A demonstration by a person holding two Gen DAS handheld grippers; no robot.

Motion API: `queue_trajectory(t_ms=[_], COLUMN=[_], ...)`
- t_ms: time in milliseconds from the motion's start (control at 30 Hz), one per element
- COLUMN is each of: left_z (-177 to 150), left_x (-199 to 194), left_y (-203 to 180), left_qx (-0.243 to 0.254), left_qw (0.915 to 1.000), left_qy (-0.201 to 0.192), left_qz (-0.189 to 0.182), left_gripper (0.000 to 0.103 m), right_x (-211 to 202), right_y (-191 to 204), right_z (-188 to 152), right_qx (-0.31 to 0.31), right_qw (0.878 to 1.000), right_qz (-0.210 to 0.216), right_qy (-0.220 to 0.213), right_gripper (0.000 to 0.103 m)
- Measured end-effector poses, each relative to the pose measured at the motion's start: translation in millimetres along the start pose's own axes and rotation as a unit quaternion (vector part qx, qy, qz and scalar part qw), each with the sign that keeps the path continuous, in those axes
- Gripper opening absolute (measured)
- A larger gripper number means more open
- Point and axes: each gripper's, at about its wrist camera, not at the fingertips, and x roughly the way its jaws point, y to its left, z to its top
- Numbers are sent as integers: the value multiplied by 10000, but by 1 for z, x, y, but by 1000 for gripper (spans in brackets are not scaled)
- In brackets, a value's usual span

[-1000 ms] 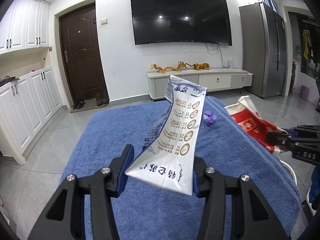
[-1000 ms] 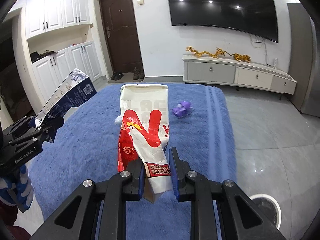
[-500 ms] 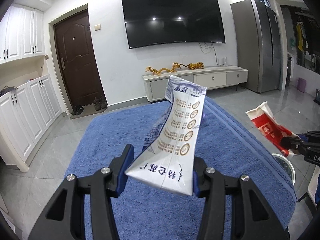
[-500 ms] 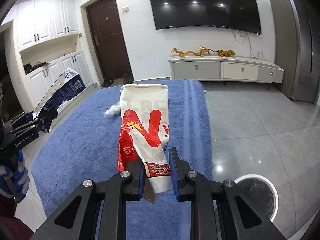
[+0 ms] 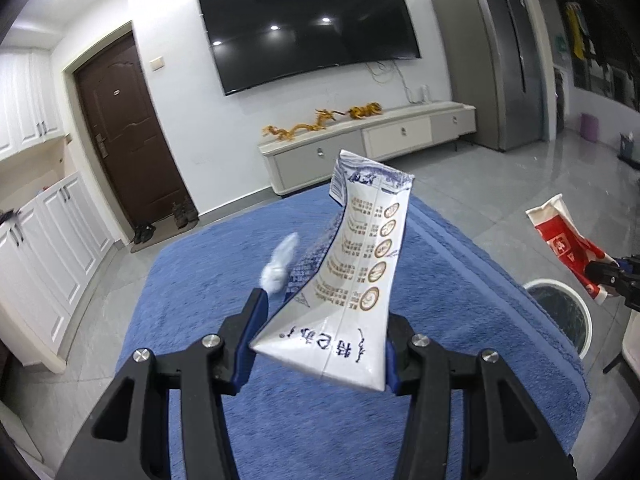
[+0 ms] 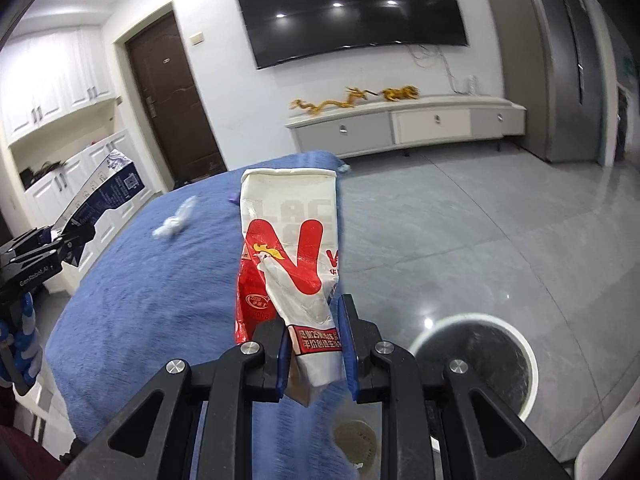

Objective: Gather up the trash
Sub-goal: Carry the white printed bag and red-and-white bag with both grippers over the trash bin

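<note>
the right tool (image 6: 314,344) pinches a red-and-white wrapper (image 6: 294,256) upright, near a white-rimmed bin (image 6: 478,364) on the floor.

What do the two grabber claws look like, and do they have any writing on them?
Both are black plastic with silver screws and blue pads on the fingers. The left gripper shows two wide black prongs with blue pads. The right gripper looks the same. From the right camera, white lettering "GenRobot.AI" is printed on the left one's side, beside a blue-and-white glove.
</note>
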Motion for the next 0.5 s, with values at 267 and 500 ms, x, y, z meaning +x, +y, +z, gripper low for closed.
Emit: queue_trajectory(t_ms=[267,500], left_z=[9,16], left_x=[21,35], left_y=[-62,-118], left_qx=[577,1037], left_qw=[9974,9910], left_qy=[202,310], left_qz=[-386,-786], left_gripper=[47,47], right_x=[-8,-19], right_y=[-58,-101], right_z=[-33,-56], right_qx=[675,1222], right_qw=[9973,9910], right_qz=[-269,-517], right_qy=[119,173], right_gripper=[20,20])
